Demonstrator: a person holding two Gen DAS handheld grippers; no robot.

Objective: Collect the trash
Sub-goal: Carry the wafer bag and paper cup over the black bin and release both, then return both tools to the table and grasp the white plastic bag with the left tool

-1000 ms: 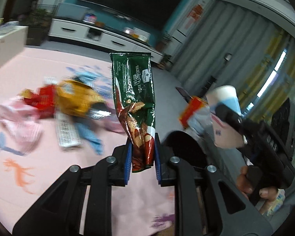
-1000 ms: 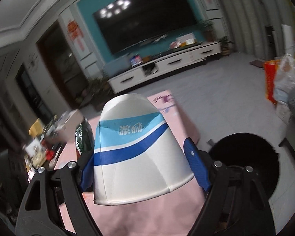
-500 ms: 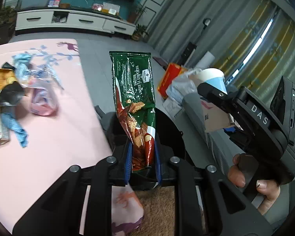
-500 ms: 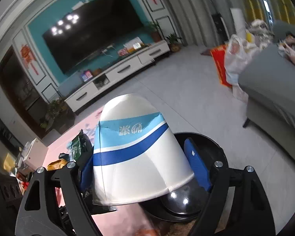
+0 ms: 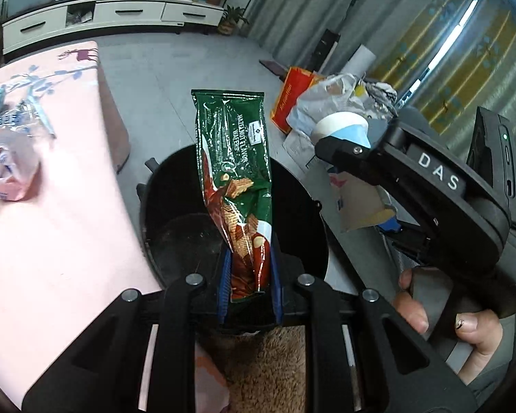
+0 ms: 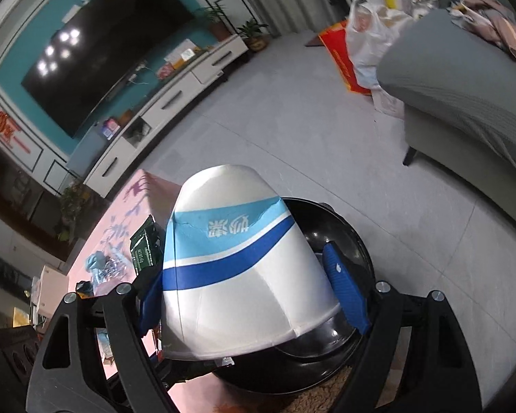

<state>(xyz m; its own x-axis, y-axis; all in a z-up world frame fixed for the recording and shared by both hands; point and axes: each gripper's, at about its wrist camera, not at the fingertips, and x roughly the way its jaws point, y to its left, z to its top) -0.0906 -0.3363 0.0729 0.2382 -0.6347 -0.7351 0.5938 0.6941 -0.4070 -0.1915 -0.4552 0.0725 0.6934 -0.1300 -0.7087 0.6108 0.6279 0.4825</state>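
Note:
My left gripper point(image 5: 249, 284) is shut on a green hazelnut wafer wrapper point(image 5: 235, 179) and holds it upright over the open black trash bin point(image 5: 168, 189). My right gripper point(image 6: 254, 292) is shut on a crushed white paper cup with blue stripes point(image 6: 237, 268), held above the same bin point(image 6: 344, 237). The right gripper with the cup point(image 5: 344, 130) also shows in the left wrist view, to the right of the bin. The wrapper's top point(image 6: 144, 244) shows left of the cup in the right wrist view.
A pink-clothed table point(image 5: 51, 227) stands left of the bin with more wrappers point(image 5: 10, 158) on it. A grey sofa point(image 6: 464, 103) is to the right, with plastic bags point(image 5: 326, 103) on the floor behind. A brown rug point(image 5: 268, 368) lies under the bin.
Both grippers have swung from over the table to above the black bin, still holding the wrapper and the cup. The bin now fills the space under both.

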